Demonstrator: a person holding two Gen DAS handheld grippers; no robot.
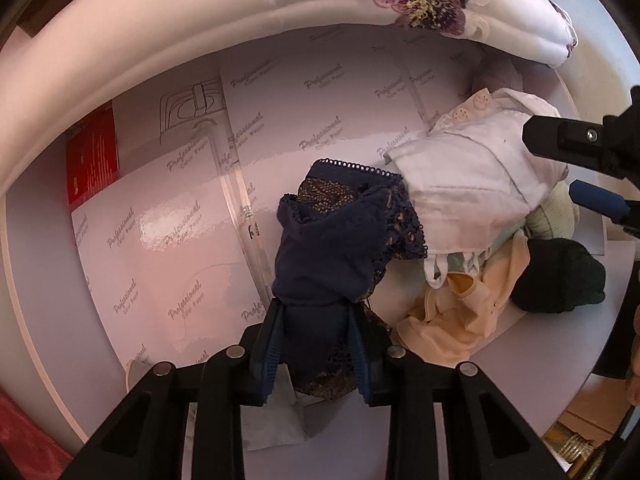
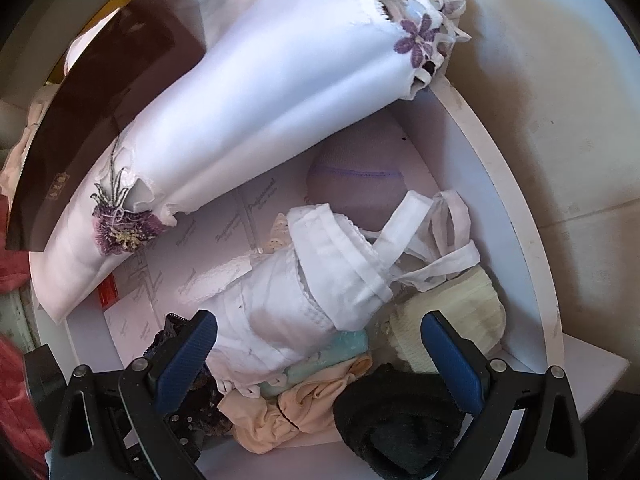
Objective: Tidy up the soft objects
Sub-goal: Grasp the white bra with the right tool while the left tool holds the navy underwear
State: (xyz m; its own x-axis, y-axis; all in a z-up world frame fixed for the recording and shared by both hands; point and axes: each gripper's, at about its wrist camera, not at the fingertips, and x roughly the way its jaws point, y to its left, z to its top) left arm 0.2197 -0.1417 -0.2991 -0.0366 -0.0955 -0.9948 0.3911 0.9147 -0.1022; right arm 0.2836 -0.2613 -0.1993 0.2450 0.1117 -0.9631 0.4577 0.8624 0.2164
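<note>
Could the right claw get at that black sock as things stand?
Probably yes. The right claw is open and holds nothing, and the black sock lies on top at the near edge of the pile with nothing over it.

You can read "Professional Color Paper" printed again and again in grey on the glossy white sheets (image 1: 280, 92) lining the drawer. The red card (image 1: 91, 160) beside them carries pale marks too small for you to make out.

purple sock (image 2: 352, 184) half under embroidered cloth (image 2: 280, 80)
</note>
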